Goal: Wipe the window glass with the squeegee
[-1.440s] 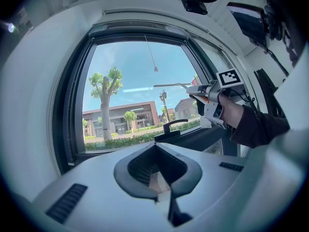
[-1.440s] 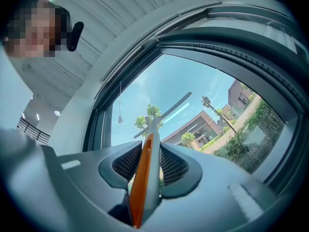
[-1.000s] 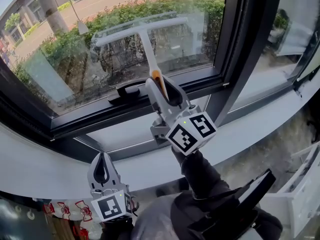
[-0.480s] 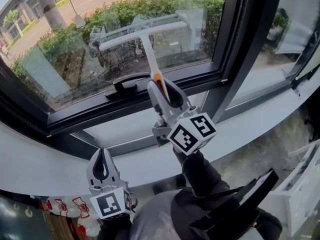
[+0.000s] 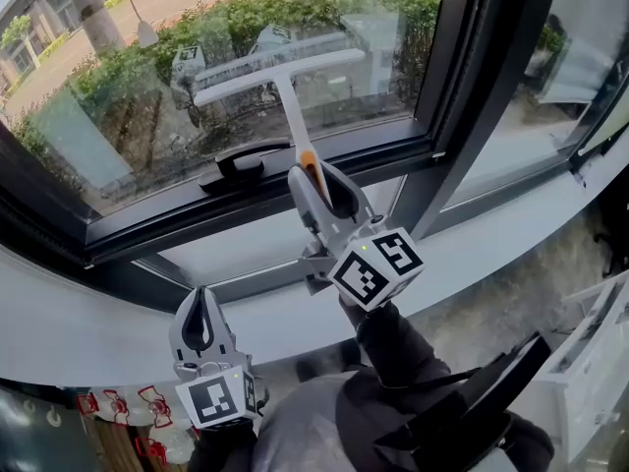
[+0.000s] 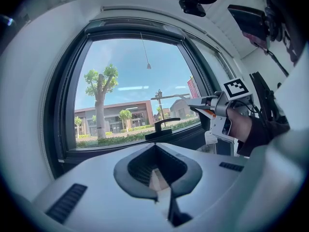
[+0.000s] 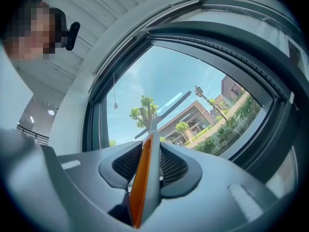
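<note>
I counted one squeegee (image 5: 280,72) and two grippers, the left gripper (image 5: 200,303) and the right gripper (image 5: 316,177). They carried two marker cubes between them, the left cube (image 5: 216,399) and the right cube (image 5: 378,264). In the head view I logged three glass panes, the upper pane (image 5: 118,116), the lower pane (image 5: 251,252) and the side pane (image 5: 550,106), and one black window handle (image 5: 236,168).
</note>
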Available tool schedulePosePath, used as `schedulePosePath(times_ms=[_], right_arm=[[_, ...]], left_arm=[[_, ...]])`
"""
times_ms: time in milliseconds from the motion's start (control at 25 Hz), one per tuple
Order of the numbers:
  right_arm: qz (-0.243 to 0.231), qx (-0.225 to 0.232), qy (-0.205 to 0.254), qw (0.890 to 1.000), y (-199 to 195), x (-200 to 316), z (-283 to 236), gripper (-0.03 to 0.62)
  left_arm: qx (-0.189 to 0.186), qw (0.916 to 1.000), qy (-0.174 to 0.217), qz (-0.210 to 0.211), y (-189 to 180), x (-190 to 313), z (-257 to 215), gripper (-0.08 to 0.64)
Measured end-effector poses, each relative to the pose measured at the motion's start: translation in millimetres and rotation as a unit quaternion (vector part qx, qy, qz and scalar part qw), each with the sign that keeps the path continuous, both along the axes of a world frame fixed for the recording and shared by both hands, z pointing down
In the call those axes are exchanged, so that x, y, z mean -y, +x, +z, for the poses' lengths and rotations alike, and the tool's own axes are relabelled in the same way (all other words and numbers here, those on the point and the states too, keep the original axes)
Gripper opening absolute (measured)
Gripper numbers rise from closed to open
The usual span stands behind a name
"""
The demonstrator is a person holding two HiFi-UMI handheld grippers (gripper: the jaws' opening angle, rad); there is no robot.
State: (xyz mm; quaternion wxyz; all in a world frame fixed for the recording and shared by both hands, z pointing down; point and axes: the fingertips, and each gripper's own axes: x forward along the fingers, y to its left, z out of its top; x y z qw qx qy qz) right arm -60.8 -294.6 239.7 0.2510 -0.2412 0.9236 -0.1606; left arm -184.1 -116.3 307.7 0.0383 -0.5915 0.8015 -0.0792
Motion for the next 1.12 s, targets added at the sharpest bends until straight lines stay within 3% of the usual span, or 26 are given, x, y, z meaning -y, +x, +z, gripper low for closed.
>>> schedulePosePath(times_ms=[1120], right_arm=[[-0.006, -0.018, -0.063, 0.998, 5.9, -5.9, 51.3, 0.110]], left_arm=[[-0.001, 0.9996, -0.011, 0.025, 4.8, 5.3, 8.9, -0.002]])
